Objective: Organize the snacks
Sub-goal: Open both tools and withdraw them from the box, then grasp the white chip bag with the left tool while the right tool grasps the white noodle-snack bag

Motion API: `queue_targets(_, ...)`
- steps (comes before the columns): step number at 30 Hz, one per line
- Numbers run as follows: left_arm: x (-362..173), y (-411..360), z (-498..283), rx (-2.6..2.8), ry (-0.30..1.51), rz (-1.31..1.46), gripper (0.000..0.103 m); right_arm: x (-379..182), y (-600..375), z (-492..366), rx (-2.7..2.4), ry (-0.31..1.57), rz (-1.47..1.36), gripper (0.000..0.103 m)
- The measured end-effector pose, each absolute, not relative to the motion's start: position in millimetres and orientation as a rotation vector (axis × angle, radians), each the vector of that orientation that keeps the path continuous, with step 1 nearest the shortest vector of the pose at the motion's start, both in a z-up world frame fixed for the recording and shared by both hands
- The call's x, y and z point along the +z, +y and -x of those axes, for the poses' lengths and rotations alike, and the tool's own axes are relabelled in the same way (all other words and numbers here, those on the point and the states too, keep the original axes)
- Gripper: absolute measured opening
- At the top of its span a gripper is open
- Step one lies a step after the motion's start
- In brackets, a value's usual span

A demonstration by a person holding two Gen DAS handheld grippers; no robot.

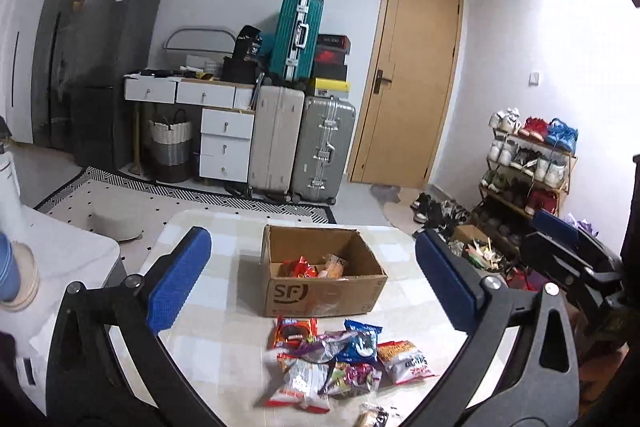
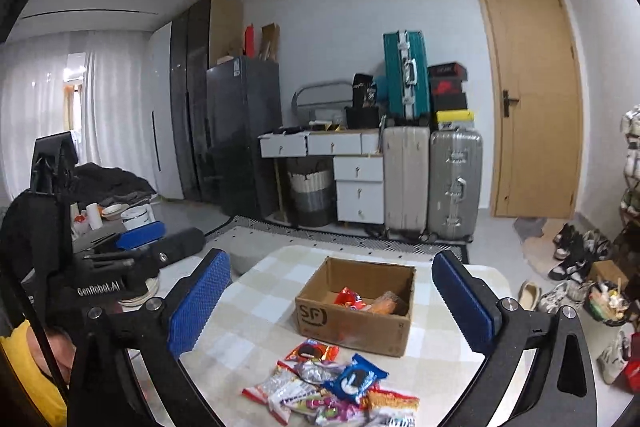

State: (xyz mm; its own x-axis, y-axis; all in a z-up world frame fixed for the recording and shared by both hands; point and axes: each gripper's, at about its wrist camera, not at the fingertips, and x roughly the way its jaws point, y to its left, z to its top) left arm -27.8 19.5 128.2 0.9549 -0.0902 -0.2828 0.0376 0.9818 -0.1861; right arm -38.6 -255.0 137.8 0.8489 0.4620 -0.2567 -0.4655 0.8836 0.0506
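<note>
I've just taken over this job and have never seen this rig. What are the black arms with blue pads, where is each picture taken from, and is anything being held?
There is no robot: a person holds a two-finger gripper in each hand, each with a camera looking along its fingers. One picture is from the left gripper, the other from the right gripper. Both are open and hold nothing. On the checked tablecloth stands an open brown cardboard box with a few snacks inside. In front of it lies a pile of loose snack packets, including a blue cookie packet.
</note>
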Motion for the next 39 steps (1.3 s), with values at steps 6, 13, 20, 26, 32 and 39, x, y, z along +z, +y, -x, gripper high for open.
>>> queue_targets(6,99,19,68,0.015,0.392,0.152,0.102,113,-267,80,0.49,0.284,-0.04,0.103)
queue_targets(13,60,18,92,0.129,0.393,0.081,0.102,75,-277,95,0.436,0.308,-0.073,0.103)
queue_targets(20,45,20,87,0.174,0.402,0.077,0.102,48,-281,93,0.366,0.341,-0.092,0.103)
queue_targets(26,40,16,76,0.135,0.412,0.06,0.102,27,-276,88,0.346,0.386,-0.073,0.103)
queue_targets(32,37,15,72,0.106,0.428,0.062,0.102,13,-276,81,0.355,0.426,-0.086,0.103)
queue_targets(39,25,23,65,0.06,0.437,0.092,0.102,4,-273,79,0.358,0.437,-0.071,0.103)
